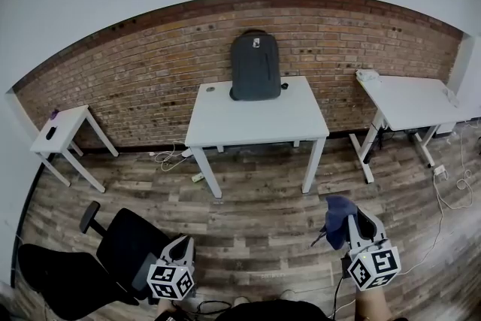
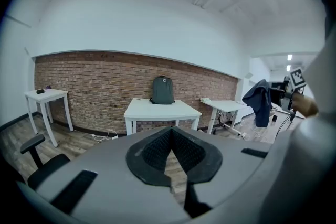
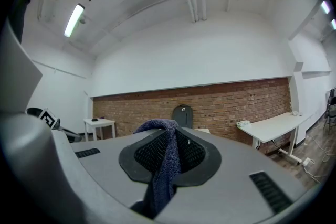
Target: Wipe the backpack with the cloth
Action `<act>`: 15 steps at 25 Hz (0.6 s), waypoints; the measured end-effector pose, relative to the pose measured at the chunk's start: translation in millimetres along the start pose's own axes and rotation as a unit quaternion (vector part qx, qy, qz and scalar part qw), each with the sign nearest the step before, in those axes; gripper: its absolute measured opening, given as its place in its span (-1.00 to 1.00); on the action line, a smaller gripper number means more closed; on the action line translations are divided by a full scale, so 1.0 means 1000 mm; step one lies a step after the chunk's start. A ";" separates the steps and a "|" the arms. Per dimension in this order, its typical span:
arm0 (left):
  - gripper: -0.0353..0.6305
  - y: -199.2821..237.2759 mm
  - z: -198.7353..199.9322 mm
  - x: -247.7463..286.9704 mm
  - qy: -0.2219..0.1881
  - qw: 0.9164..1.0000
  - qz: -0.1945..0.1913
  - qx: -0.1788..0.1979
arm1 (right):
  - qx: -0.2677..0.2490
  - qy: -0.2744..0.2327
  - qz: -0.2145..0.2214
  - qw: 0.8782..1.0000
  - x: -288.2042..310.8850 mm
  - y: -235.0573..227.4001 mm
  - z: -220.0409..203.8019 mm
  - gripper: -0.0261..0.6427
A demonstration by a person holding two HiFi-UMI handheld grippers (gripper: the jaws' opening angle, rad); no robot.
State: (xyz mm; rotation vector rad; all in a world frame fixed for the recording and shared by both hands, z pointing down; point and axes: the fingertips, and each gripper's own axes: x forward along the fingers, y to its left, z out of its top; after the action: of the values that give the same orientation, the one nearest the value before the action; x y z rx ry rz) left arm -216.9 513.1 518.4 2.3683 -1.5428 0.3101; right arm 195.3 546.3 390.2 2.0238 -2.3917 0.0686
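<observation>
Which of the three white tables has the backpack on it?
The middle table. The grey backpack stands at its back edge against the brick wall; the small left table and the long right table have none.

a blue cloth (image 3: 164, 186) is pinched in the jaws of the right gripper (image 3: 170, 149); a dark backpack (image 3: 182, 115) is seen upright against the brick wall (image 3: 236, 105) beyond.

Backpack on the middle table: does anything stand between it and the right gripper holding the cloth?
Nothing visible does. Only bare floor lies between the right gripper with its cloth and the table where the backpack stands; the chair is off to the left.
</observation>
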 end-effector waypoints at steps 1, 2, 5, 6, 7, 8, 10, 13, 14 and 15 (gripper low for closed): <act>-0.90 0.002 -0.001 0.000 0.000 1.000 -0.001 0.000 | -0.003 0.001 -0.002 1.000 0.000 0.002 -0.001 -0.82; -0.90 0.005 -0.002 0.000 0.000 1.000 -0.002 0.000 | -0.005 0.002 -0.003 1.000 0.000 0.005 -0.003 -0.82; -0.90 0.008 -0.002 0.001 -0.001 1.000 -0.007 -0.001 | -0.009 0.005 -0.008 1.000 0.002 0.010 -0.005 -0.82; -0.90 0.008 -0.001 0.002 -0.002 1.000 -0.008 0.000 | -0.010 0.006 -0.009 1.000 0.002 0.010 -0.005 -0.82; -0.90 0.008 0.001 0.003 -0.003 1.000 -0.010 0.000 | -0.010 0.006 -0.010 1.000 0.003 0.010 -0.005 -0.82; -0.90 0.009 0.003 0.004 -0.005 1.000 -0.011 0.001 | -0.011 0.006 -0.011 1.000 0.004 0.010 -0.005 -0.82; -0.90 0.009 0.007 0.006 -0.009 1.000 -0.014 0.002 | -0.012 0.007 -0.014 1.000 0.005 0.010 -0.004 -0.82; -0.90 0.008 0.015 0.008 -0.017 1.000 -0.018 0.004 | -0.013 0.010 -0.016 1.000 0.007 0.010 -0.005 -0.82; -0.90 0.008 0.017 0.009 -0.020 1.000 -0.019 0.005 | -0.013 0.011 -0.016 1.000 0.008 0.010 -0.005 -0.82; -0.90 0.008 0.020 0.010 -0.022 1.000 -0.020 0.005 | -0.014 0.012 -0.016 1.000 0.009 0.010 -0.005 -0.82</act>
State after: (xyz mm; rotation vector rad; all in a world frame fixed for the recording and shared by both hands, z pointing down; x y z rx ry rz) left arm -219.8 494.4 504.5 2.4262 -1.5133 0.2593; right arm 183.7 539.4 395.6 2.0381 -2.3323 0.0587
